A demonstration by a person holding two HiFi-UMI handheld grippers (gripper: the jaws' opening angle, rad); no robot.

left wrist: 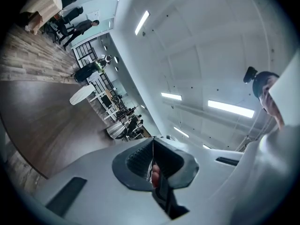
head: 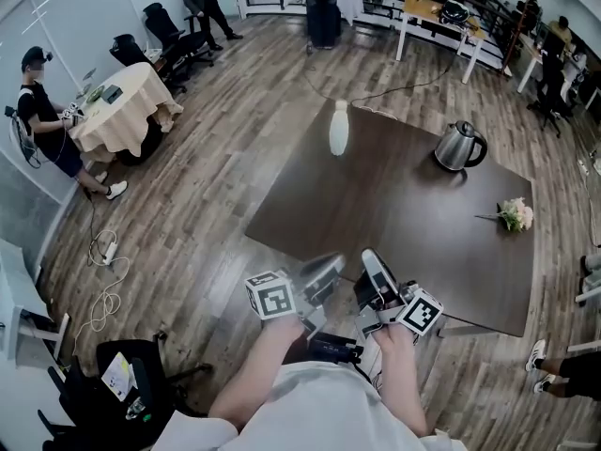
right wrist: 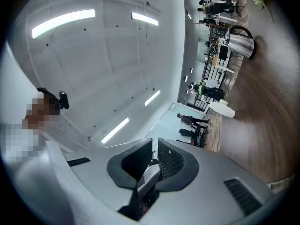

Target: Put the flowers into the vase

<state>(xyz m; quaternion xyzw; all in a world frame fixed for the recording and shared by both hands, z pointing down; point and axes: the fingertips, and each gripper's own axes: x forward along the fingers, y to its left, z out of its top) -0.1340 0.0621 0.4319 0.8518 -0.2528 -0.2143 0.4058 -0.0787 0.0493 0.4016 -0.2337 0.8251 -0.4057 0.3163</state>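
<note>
1. Flowers (head: 515, 214), one small bunch of pale blooms on a thin dark stem, lie flat near the right edge of the dark brown table (head: 394, 233). They are well apart from the vase and from both grippers.
2. At far left, one round table (head: 122, 111) draped in cream cloth stands on the wood-plank floor (head: 225, 148), with a person in dark clothes (head: 38, 111) beside it.
3. One vase (head: 339, 128), white, smooth and bottle-shaped with a narrow neck, stands upright close to the far edge of the dark table, whose top is flat, matte and rectangular.
4. Two grey plastic grippers show at the table's near edge, each carrying one cube printed with black-and-white square markers.
5. The left gripper (head: 319, 278) appears blurred in the head view. Its own view shows its two ribbed dark pads pressed flat together, with nothing between them.
6. Just to its right, the right gripper (head: 376, 275) is all but closed. Its two jaws stand a thin slit apart and hold nothing; one pad shows a fine grid texture.
7. One kettle (head: 460, 146), rounded, of shiny metal with a black handle, stands on the table to the right of the vase and beyond the flowers.
</note>
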